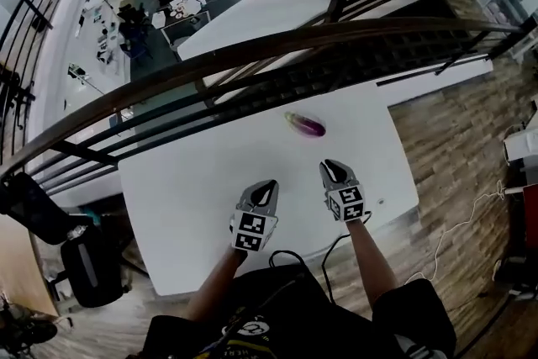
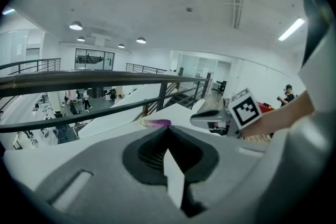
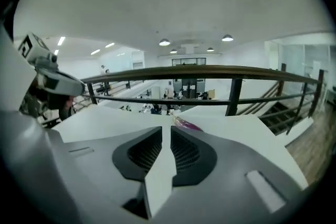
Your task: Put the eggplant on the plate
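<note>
A purple eggplant [image 1: 305, 124] with a pale green end lies on the white table [image 1: 185, 197], toward its far edge. It also shows small in the left gripper view [image 2: 156, 123] and the right gripper view [image 3: 185, 124], just past each pair of tips. I see no plate in any view. My left gripper [image 1: 264, 192] hovers over the table's near middle, jaws shut and empty [image 2: 168, 127]. My right gripper [image 1: 334, 172] hangs beside it, nearer the eggplant but well short of it. A thin slit shows between its jaws [image 3: 170, 128], with nothing in it.
A dark handrail [image 1: 252, 55] with lower bars runs right behind the table's far edge, and an open lower floor with people lies beyond it. A black chair [image 1: 88, 265] stands at the left. A black cable [image 1: 294, 256] hangs at the near edge. Wooden floor [image 1: 454, 147] lies to the right.
</note>
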Available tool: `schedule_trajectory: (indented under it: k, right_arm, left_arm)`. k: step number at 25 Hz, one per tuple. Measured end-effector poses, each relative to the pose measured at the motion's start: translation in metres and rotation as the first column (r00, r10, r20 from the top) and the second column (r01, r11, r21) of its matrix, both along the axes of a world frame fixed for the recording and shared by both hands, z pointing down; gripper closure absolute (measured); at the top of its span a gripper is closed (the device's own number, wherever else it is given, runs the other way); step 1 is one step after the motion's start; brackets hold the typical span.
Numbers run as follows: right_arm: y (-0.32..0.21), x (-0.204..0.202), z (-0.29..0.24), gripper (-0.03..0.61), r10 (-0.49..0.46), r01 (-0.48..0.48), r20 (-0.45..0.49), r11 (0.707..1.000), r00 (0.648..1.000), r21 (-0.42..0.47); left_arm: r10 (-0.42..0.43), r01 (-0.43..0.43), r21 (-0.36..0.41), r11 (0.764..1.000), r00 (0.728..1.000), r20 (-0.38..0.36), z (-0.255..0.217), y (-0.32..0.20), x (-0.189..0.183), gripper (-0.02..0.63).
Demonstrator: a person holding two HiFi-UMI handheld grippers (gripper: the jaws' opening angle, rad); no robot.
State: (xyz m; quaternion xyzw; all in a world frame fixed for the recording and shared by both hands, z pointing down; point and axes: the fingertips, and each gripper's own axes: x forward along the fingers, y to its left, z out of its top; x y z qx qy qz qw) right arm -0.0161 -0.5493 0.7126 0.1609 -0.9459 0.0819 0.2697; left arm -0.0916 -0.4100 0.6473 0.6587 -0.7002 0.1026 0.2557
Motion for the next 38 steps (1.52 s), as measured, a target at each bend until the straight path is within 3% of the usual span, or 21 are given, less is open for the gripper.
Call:
schedule_trajectory:
  k: [3, 9, 12, 15, 17, 19, 27, 38]
  right_arm:
    - [0.059, 0.036, -0.043, 0.578, 0.127, -0.12, 0.112, 0.99, 0.985, -0.073]
    - [0.174, 0.089, -0.106, 0.578, 0.306, -0.288, 0.227, 0.951, 0.924, -0.112]
    - [0.216, 0.104, -0.122, 0.578, 0.342, -0.321, 0.256, 0.939, 0.904, -0.119]
    - [0.255, 0.108, -0.138, 0.578, 0.372, -0.313, 0.312, 0.923, 0.874, -0.222]
    - [0.275, 0.106, -0.148, 0.579, 0.35, -0.296, 0.318, 0.933, 0.881, -0.206]
    - [0.284, 0.11, -0.15, 0.58, 0.337, -0.307, 0.283, 0.94, 0.898, -0.146]
    - [0.294, 0.123, -0.157, 0.578, 0.36, -0.339, 0.293, 0.933, 0.886, -0.121]
    - [0.283, 0.131, -0.163, 0.578, 0.382, -0.347, 0.322, 0.924, 0.866, -0.161]
  left_arm:
    - [0.033, -0.033, 0.038, 0.999, 0.999, 0.006, -0.02, 0.03, 0.015, 0.609]
    - [0.091, -0.093, 0.128, 0.987, 0.996, 0.021, -0.062, 0.101, 0.05, 0.609]
    - [0.112, -0.111, 0.154, 0.982, 0.994, 0.007, -0.07, 0.128, 0.069, 0.609]
    - [0.148, -0.143, 0.146, 0.979, 0.989, -0.021, -0.068, 0.158, 0.082, 0.609]
    - [0.164, -0.158, 0.143, 0.977, 0.986, -0.032, -0.066, 0.173, 0.087, 0.609]
    - [0.174, -0.168, 0.156, 0.973, 0.984, -0.028, -0.069, 0.181, 0.092, 0.609]
    - [0.187, -0.186, 0.189, 0.964, 0.982, 0.015, -0.084, 0.19, 0.097, 0.609]
    - [0.19, -0.191, 0.198, 0.961, 0.981, 0.025, -0.091, 0.187, 0.108, 0.609]
